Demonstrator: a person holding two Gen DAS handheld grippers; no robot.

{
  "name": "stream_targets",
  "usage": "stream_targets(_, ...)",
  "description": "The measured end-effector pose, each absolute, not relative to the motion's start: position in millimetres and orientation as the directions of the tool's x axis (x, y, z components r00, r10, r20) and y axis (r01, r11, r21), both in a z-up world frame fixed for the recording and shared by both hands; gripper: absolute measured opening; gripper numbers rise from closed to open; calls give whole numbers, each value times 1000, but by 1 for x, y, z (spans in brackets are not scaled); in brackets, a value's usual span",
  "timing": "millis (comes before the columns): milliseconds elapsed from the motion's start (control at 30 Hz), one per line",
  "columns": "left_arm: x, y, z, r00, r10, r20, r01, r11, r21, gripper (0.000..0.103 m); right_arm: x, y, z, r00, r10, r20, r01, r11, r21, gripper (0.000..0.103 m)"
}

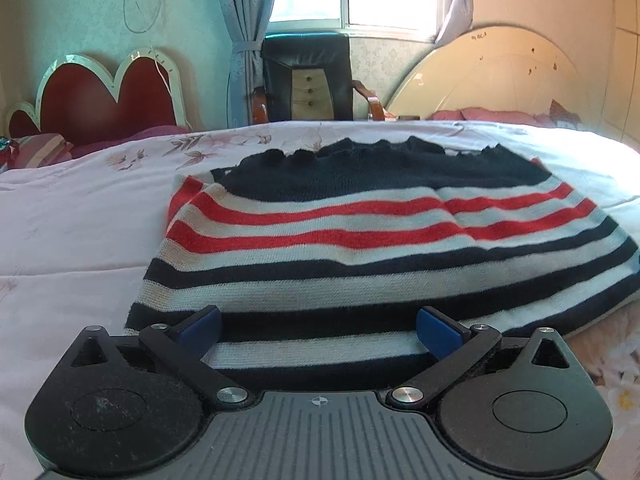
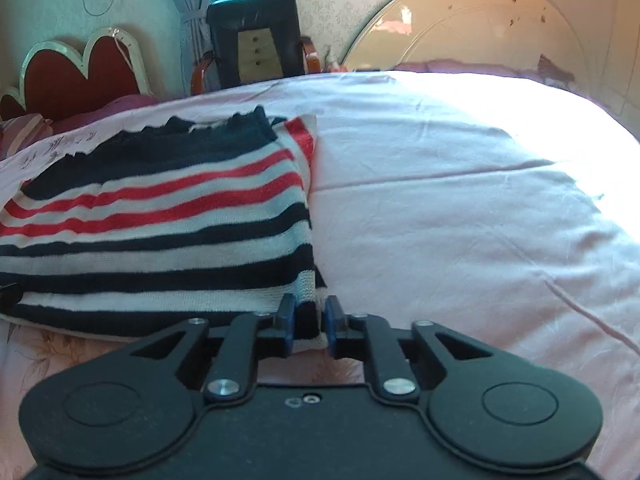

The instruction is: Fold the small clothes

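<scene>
Striped knit sweater (image 1: 360, 240) lying flat on the bed (image 1: 80, 216). Left gripper (image 1: 318, 330) fingers spread wide over the near hem, not pressing it. Right gripper (image 2: 308, 326) fingers pinching the sweater's near right corner.

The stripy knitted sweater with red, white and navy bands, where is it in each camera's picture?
Left wrist view: the striped knitted sweater fills the middle, on the pink floral quilt.
Right wrist view: it lies at the left, its near corner between the right gripper.
Shared landmark: the black leather armchair under the window.
</scene>
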State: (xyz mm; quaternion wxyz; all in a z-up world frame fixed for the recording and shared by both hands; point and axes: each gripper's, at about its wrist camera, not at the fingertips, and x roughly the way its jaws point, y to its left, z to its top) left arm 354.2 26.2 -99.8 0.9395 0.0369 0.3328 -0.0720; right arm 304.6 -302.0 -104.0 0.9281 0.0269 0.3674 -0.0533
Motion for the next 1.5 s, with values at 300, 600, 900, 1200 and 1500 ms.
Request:
stream_targets(300,358,-14,-114,743,-121,-658,223,972,73,102,317,-214,-130,724,-19,-689,-98,987,-131,47)
stream_targets(600,367,27,-100,766,-101,-635,134,991,4,103,319,-240,-115,738,12,-675,-56,997,-43,37)
stream_targets(900,400,-16,-115,742,-134,-657,197,980,22,103,356,-192,-134,721,58,-691,-160,984,-83,51)
stream_targets(1200,396,-18,-115,752,-133,-645,199,979,30,103,355,-195,-134,721,76,-689,-179,981,-80,52)
stream_targets(1500,394,-17,-116,757,-132,-640,196,980,29,103,354,-196,-135,724,77,-685,-179,981,-79,52)
